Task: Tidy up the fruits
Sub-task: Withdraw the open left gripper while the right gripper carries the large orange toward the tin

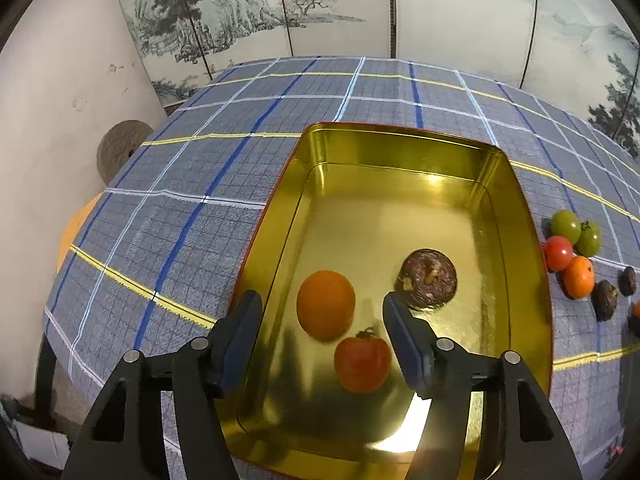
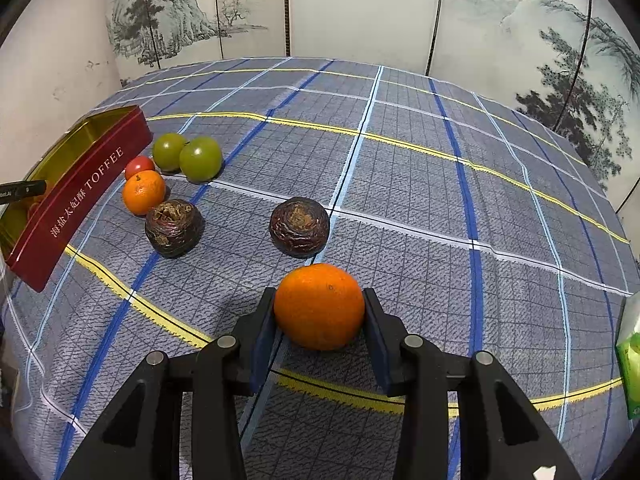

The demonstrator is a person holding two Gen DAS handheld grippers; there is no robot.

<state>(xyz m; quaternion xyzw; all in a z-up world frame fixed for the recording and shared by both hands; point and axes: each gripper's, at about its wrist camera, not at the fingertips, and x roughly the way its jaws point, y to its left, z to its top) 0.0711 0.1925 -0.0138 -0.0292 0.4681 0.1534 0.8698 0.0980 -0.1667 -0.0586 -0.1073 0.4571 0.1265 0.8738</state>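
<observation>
My left gripper [image 1: 322, 300] is open and empty above the gold tin [image 1: 400, 148]. Inside the tin lie an orange [image 1: 326, 304], a red tomato [image 1: 362, 364] and a dark brown wrinkled fruit [image 1: 428, 278]. My right gripper [image 2: 320, 300] is shut on an orange [image 2: 320, 306] at the tablecloth. Ahead of it lie two dark wrinkled fruits [image 2: 299, 226] [image 2: 173, 227], a small orange [image 2: 143, 192], a red tomato [image 2: 139, 165] and two green tomatoes [image 2: 200, 159] [image 2: 169, 151]. The tin's red side [image 2: 80, 196] stands at the left.
The table has a blue-grey checked cloth [image 2: 440, 208]. A painted folding screen [image 2: 360, 8] stands behind it. A green packet [image 2: 630, 368] lies at the right edge. The loose fruits also show to the right of the tin in the left wrist view [image 1: 576, 252].
</observation>
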